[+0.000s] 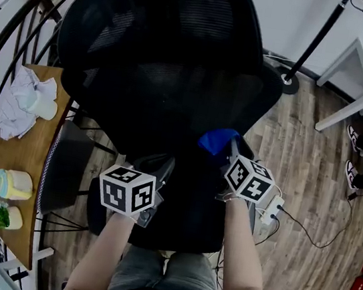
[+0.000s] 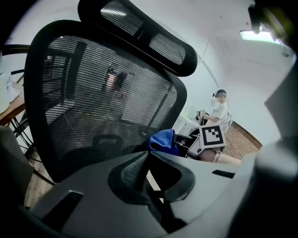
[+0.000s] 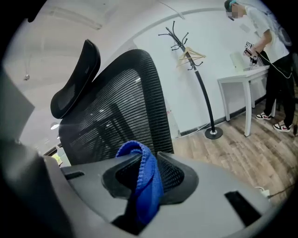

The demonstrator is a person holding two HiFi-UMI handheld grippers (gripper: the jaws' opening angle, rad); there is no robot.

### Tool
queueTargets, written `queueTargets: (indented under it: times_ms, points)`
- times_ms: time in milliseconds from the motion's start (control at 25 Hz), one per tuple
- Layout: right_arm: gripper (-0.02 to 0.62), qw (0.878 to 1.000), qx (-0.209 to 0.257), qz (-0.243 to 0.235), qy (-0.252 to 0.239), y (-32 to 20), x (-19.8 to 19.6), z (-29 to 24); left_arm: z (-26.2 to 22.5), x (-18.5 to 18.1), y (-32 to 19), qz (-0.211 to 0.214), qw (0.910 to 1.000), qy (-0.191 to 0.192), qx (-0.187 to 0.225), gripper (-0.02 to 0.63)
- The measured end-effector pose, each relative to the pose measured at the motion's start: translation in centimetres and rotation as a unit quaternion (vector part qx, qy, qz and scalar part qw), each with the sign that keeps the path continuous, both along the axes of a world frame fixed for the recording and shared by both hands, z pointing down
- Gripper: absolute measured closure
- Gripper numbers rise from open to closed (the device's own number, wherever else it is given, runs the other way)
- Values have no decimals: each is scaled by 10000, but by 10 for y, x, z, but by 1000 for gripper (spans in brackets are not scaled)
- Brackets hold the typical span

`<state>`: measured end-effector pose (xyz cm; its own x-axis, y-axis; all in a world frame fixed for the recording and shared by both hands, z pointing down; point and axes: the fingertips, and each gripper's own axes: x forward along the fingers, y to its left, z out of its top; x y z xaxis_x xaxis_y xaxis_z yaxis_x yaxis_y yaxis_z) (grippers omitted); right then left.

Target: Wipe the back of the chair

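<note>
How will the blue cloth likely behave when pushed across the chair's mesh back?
Probably floppy: the blue cloth droops folded from the right gripper's shut jaws. Likely light, since its knit edge bends freely. It might drag on the ribbed mesh chair back.

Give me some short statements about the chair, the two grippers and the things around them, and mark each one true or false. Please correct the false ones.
1. The right gripper is closed on a blue cloth. True.
2. The left gripper also holds a cloth. False: its jaws are together with nothing between them.
3. The chair's back is black mesh. True.
4. The coat stand has fallen over. False: it stands upright.
5. A white cloth lies on the wooden table. True.
</note>
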<state>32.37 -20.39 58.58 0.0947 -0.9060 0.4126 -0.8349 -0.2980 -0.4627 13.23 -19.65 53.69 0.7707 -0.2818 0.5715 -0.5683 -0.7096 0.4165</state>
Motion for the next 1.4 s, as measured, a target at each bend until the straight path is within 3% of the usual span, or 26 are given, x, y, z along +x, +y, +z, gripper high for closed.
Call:
queueTargets:
  times_ms: [720,1040,1400]
  points:
    - [503,9983,-41,576,75,29,46,0,-2,-7,20,50,10000,-39,21,584]
    - [505,9983,100,530,235,38,26,-26,-16,-32,18,-76,9999,110,72,584]
    - [504,9960,832,194,259,52,-36,-105,-57,-69,10,74,9985,345,414,584]
